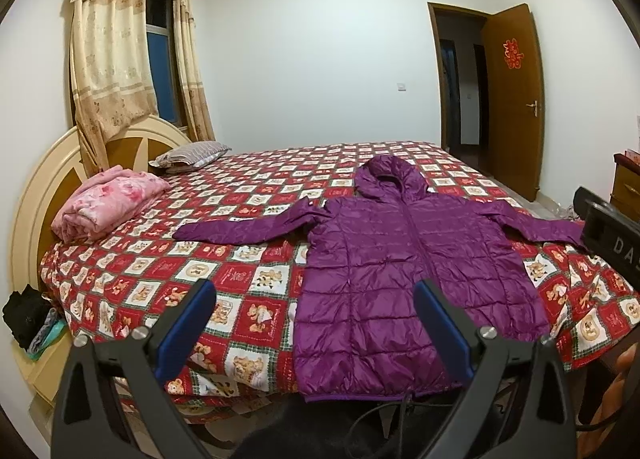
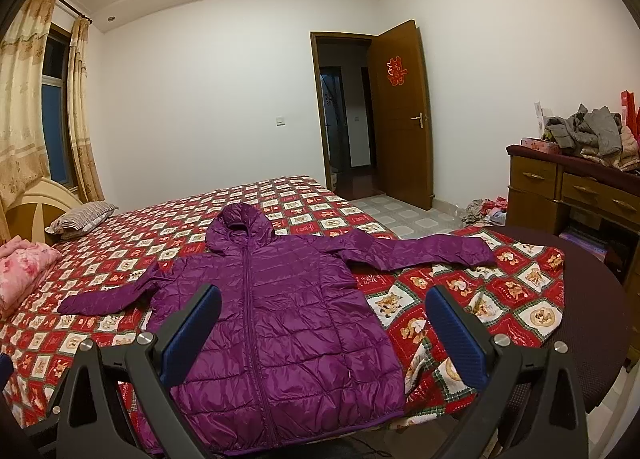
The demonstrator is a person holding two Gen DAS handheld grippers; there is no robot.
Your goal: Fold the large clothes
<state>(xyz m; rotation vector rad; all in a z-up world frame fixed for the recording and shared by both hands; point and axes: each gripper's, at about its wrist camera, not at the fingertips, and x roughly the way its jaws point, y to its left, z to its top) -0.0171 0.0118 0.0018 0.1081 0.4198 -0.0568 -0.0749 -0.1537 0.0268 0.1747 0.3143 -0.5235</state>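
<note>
The left gripper (image 1: 316,299) is held up above the near edge of the bed (image 1: 240,267), fingers wide apart, holding nothing; the purple jacket (image 1: 384,279) lies flat mid-frame, sleeves spread; the right gripper (image 2: 324,305) hovers the same way, also wide apart and empty.

One jacket (image 1: 384,275), one pillow (image 1: 190,155), two claws (image 1: 316,311)

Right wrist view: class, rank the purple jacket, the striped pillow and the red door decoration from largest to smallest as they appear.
1. Purple jacket, by far the largest, though also nearest the camera.
2. Striped pillow.
3. Red door decoration, smallest; it is farthest away, so its true size is unsure.
</note>
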